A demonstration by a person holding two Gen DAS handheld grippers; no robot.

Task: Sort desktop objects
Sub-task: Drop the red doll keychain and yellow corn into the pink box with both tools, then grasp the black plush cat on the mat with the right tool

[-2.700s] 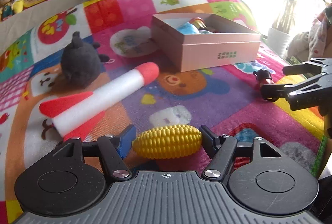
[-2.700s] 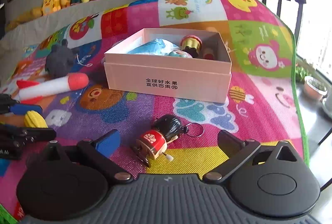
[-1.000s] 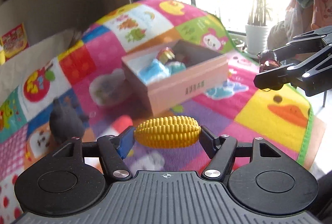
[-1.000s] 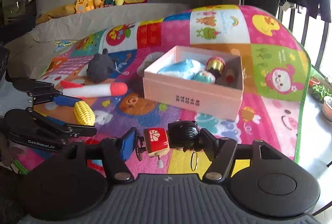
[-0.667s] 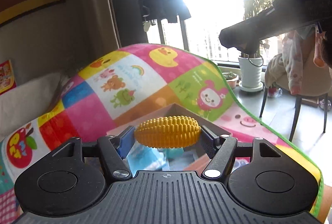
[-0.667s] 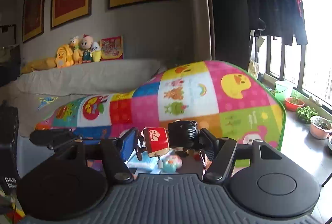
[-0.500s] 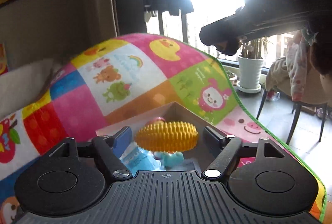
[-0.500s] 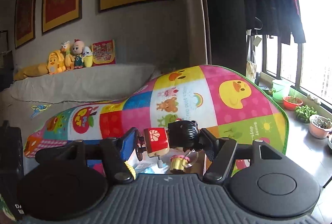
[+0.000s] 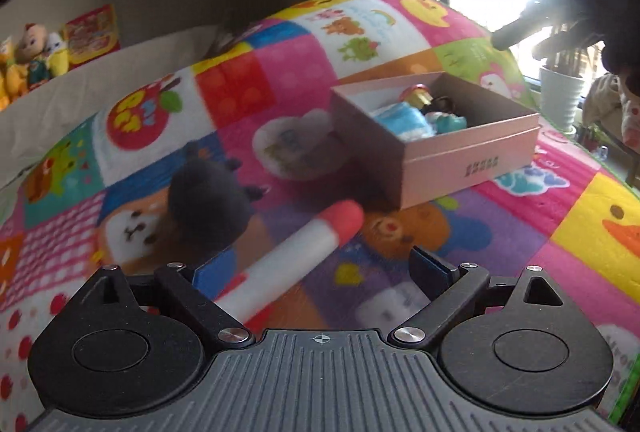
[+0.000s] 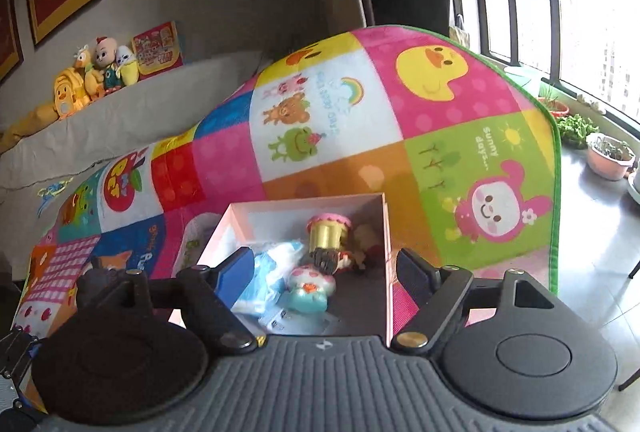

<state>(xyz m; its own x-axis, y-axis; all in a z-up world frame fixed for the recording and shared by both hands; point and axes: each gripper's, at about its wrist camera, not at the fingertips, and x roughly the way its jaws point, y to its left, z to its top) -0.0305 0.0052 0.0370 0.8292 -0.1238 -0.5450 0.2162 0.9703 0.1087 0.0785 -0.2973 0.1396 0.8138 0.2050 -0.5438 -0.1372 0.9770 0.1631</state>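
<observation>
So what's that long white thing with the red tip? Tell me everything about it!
It looks like a toy rocket: a long white tube with a rounded red nose and a bit of red near its tail. It seems soft, maybe foam, though the picture is blurry. It lies flat on the colourful play mat, slanting, its nose aimed toward the pink box, not touching it. The dark plush toy sits beside it. Its tail hides behind the left gripper's open fingers, which don't squeeze it.
</observation>
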